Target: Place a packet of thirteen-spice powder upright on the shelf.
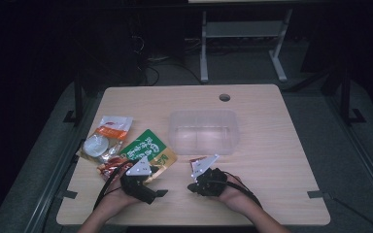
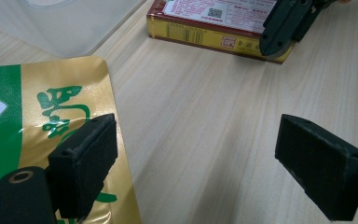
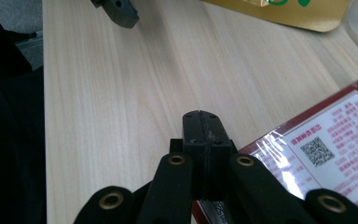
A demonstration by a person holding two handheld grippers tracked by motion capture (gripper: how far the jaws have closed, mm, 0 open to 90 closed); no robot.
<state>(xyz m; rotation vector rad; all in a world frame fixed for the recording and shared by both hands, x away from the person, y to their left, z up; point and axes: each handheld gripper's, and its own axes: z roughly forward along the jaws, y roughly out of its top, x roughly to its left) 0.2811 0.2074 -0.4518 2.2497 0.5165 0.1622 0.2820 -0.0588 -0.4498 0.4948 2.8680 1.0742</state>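
Judging by the empty clear plastic bin [image 1: 203, 131], we've barely started packing: nothing's in it yet. Our left gripper [image 1: 148, 190] hangs w/ jaws wide apart, one pad over the green-and-gold snack pouch [image 2: 37, 121], gripping nothing. Our right gripper [image 3: 202, 135] has jaws pressed together on nothing, resting beside the red-and-gold box [image 3: 328, 154] (QR label up). Left to do: that box, the pouch, plus the sachet pile [image 1: 106, 141] at table's left edge, all well apart from the bin's inside.
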